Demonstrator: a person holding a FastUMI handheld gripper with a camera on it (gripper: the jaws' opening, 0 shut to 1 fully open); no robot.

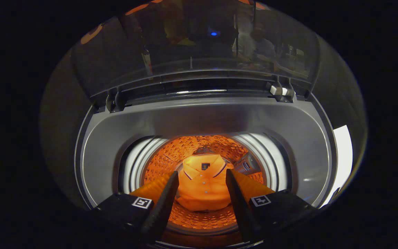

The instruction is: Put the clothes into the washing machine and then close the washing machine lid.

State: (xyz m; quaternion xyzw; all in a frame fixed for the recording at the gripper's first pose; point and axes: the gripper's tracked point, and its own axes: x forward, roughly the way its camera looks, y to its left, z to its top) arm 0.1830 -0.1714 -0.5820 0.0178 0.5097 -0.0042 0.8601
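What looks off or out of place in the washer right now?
Nothing stands out. The orange polo shirt lies flat at the bottom of the perforated drum, seen between the open gripper fingers. The clear hinged lid stands raised, not yet closed.

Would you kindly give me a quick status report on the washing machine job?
Gripper open, jaws apart, holding nothing. Folded orange polo shirt lying in the perforated metal drum, beyond the jaws. Transparent hinged lid standing open; nothing in the way.

Two orange-lit fingers (166,188) with dark inner pads, black mounts, each apparently bearing a square black-and-white marker.
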